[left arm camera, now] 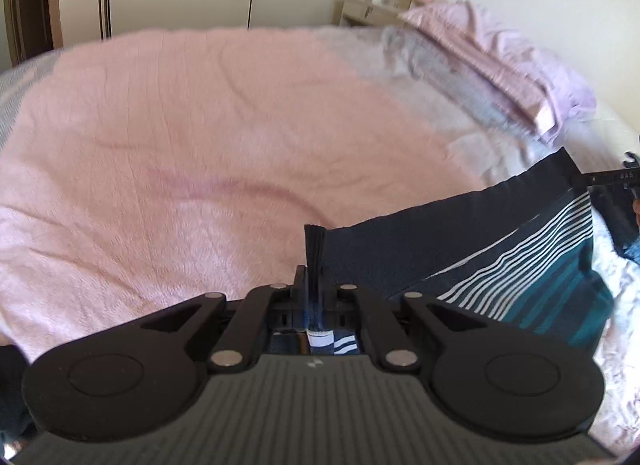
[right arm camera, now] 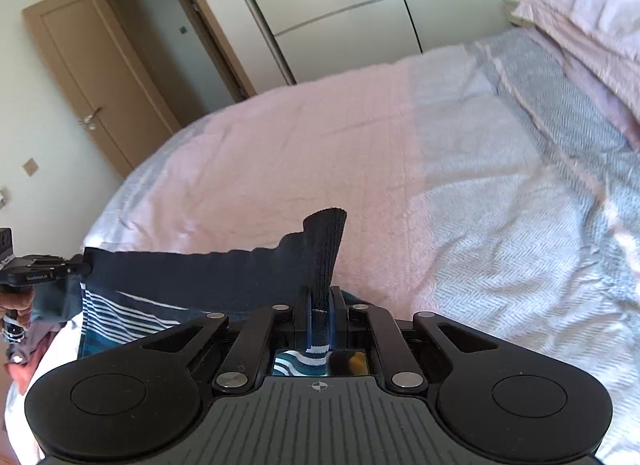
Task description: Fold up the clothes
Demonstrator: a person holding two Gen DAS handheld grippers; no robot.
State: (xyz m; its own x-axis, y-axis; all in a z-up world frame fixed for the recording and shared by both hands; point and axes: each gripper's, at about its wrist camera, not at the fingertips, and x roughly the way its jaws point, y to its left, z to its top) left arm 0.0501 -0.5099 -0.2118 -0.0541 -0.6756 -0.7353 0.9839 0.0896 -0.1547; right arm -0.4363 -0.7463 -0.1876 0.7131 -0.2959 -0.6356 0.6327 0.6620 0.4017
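Between the two tools hangs one garment (left arm camera: 460,249), dark navy with white stripes and a teal band, held clear above a bed's pink blanket (left arm camera: 180,137).

Left gripper (left arm camera: 314,261): jaws drawn together, clamped on the garment's ribbed navy hem, a tuft of which stands up past the fingertips. From this clamp the fabric runs taut to the right, toward the other tool.

Right gripper (right arm camera: 320,293): jaws likewise pressed together on the same ribbed hem, a taller fold of it rising above the fingertips. From here the hem stretches off to the left, where the left tool shows at the frame edge with a hand (right arm camera: 16,305) on its grip.

Ahead of both tools lies the blanket, pink nearer the left tool, pale grey (right arm camera: 500,205) ahead of and to the right of the right tool. Pillows (left arm camera: 520,65) lie ahead and far right. Beyond the bed stand wardrobe doors (right arm camera: 340,5); a brown room door (right arm camera: 92,77) stands far left of the right tool.
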